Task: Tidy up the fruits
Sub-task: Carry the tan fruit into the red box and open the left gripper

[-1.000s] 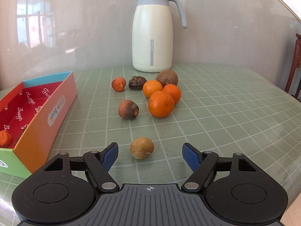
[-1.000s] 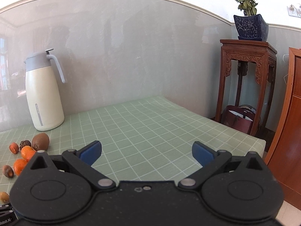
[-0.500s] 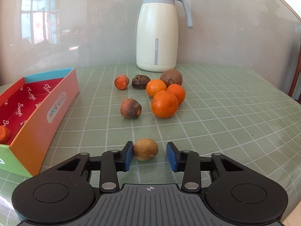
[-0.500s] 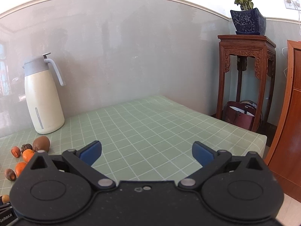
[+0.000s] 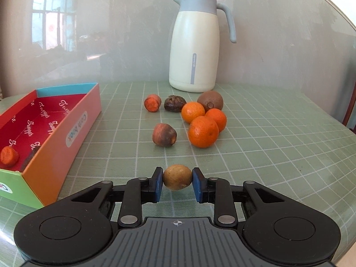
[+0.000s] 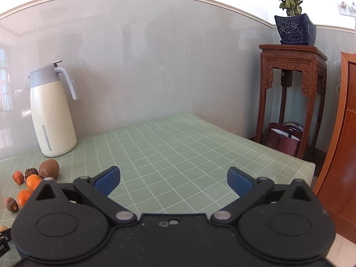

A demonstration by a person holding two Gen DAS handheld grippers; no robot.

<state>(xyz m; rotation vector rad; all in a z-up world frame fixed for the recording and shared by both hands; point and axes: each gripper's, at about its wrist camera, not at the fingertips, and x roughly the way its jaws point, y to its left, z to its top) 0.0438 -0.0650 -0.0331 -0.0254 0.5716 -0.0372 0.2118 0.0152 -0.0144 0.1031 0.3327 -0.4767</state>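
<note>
1. The left gripper (image 5: 177,183) has just been closing; a second ago its jaws stood wide apart either side of the small brown fruit (image 5: 177,177).
2. Its blue pads (image 5: 158,185) now press on that fruit's two sides.
3. The fruit appears still to rest on the table (image 5: 267,155), though contact beneath is unclear.

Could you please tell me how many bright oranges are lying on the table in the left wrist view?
3, clustered before the kiwi: near orange, back-left orange, right orange. Others could hide behind them.
</note>
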